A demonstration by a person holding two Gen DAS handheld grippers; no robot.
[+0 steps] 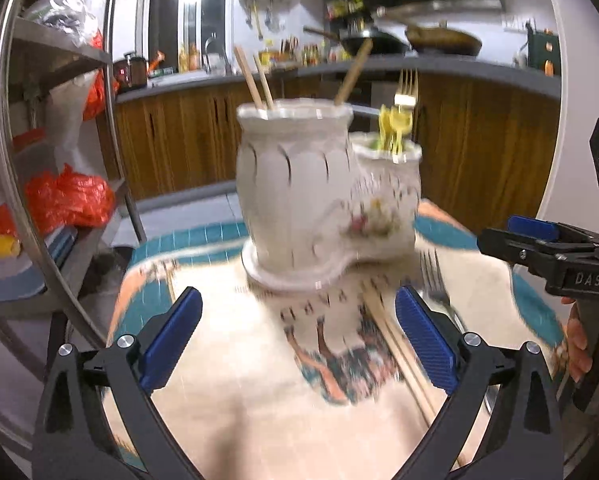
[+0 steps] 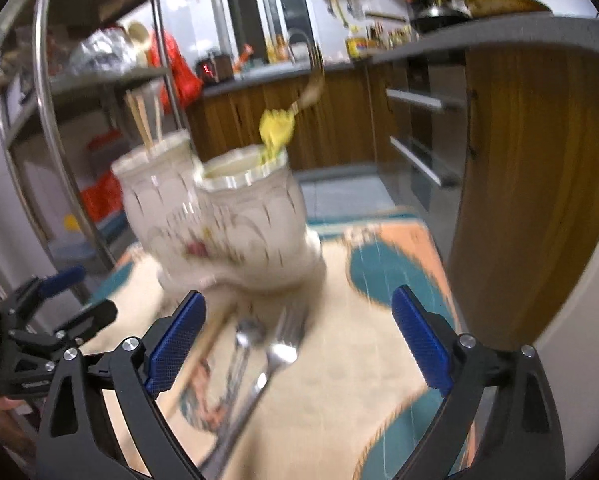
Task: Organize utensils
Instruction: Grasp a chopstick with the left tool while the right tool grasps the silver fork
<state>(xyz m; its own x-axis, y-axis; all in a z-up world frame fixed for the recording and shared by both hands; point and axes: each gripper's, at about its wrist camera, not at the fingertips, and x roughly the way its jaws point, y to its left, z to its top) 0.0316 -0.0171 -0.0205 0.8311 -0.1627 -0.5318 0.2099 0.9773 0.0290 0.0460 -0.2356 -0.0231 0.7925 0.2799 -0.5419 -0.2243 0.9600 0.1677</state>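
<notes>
A white ceramic two-cup utensil holder (image 1: 299,192) (image 2: 219,220) stands on a patterned cloth. Its taller cup holds wooden chopsticks (image 1: 259,80) (image 2: 141,120). Its shorter cup holds a gold fork (image 1: 405,88) and yellow utensils (image 2: 275,128). On the cloth in front lie a steel fork (image 2: 277,354) (image 1: 433,276), a spoon (image 2: 245,336) and loose chopsticks (image 1: 399,344) (image 2: 207,344). My left gripper (image 1: 299,336) is open and empty, above the cloth before the holder. My right gripper (image 2: 297,344) is open and empty, over the fork and spoon; it also shows in the left wrist view (image 1: 539,240).
A metal shelf rack (image 1: 39,120) (image 2: 59,100) with red bags stands at the left. Wooden kitchen cabinets (image 1: 479,140) (image 2: 531,200) run behind and to the right. The patterned cloth (image 1: 259,380) (image 2: 359,380) covers the table.
</notes>
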